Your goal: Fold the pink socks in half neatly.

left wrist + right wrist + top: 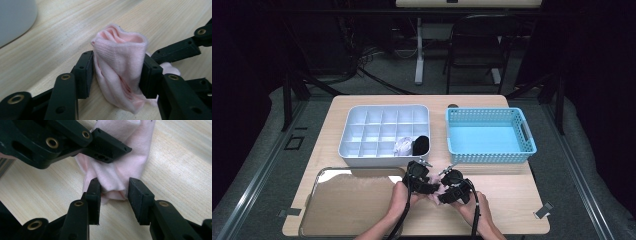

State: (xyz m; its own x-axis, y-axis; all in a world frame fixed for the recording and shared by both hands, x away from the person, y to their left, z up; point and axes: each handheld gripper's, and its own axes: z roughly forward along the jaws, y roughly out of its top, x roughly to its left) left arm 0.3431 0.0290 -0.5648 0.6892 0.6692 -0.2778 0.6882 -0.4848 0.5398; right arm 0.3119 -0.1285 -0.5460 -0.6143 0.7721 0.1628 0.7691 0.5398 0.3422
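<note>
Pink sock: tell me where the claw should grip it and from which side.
Grip the pink sock across its bunched middle, one pad on each flank, as the left claw does; the open cuff stands up and would likely collapse if pinched.

divider box (384,134) left of basket (489,135), tray (347,205) in front.
</note>
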